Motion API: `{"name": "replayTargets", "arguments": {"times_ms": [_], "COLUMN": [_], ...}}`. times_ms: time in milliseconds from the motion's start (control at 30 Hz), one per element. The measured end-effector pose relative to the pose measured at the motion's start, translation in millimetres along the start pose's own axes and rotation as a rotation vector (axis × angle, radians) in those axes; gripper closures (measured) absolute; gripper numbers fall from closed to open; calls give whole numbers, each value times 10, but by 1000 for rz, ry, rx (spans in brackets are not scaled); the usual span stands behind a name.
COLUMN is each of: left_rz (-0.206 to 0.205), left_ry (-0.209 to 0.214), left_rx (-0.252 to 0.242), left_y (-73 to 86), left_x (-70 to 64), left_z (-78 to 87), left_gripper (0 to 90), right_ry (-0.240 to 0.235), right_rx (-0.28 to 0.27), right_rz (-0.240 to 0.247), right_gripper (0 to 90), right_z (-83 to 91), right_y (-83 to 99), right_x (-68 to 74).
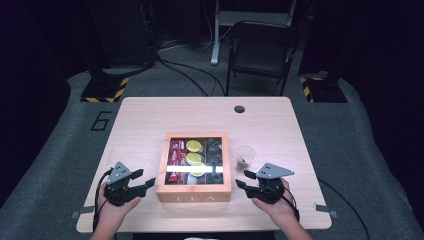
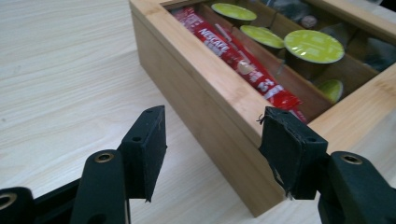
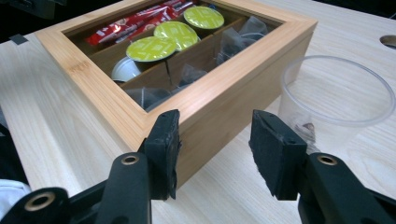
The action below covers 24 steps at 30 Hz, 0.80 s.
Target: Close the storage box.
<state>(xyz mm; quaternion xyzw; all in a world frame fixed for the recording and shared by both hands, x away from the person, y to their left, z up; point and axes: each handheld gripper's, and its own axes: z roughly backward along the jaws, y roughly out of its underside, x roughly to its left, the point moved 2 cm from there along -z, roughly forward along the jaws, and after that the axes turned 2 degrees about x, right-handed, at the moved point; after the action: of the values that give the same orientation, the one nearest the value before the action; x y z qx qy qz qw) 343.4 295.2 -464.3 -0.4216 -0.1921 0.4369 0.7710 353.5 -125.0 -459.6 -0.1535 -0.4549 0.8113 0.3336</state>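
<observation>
Mid-table, wooden tea box (image 1: 194, 192) is sitting with "TEA" lettered on its near wall. Left of the box, left gripper (image 1: 146, 180) is hovering, jaws spread, holding nothing. Right of the box, right gripper (image 1: 241, 180) is doing the same, jaws spread and empty. Clear plastic cup (image 3: 337, 100) is standing just beside the box's right wall. Inside the box, red "NESCAFE" sticks (image 2: 236, 59), green-lidded pods (image 3: 152, 49) and dark tea bags (image 3: 233, 42) are lying in separate compartments.
</observation>
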Motion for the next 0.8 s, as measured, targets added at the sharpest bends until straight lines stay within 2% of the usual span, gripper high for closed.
{"name": "replayTargets", "arguments": {"times_ms": [300, 467, 800], "left_rz": [23, 43, 41], "left_ry": [-38, -38, -56], "left_rx": [2, 16, 52], "left_y": [35, 69, 110], "left_x": [142, 205, 280], "left_z": [-37, -91, -174], "left_gripper": [405, 405, 405], "right_ry": [14, 27, 37], "right_rx": [22, 50, 98], "right_rz": [-28, 0, 31], "right_gripper": [520, 521, 521], "right_z": [-29, -63, -142], "right_y": [60, 89, 149], "right_x": [-72, -70, -82]}}
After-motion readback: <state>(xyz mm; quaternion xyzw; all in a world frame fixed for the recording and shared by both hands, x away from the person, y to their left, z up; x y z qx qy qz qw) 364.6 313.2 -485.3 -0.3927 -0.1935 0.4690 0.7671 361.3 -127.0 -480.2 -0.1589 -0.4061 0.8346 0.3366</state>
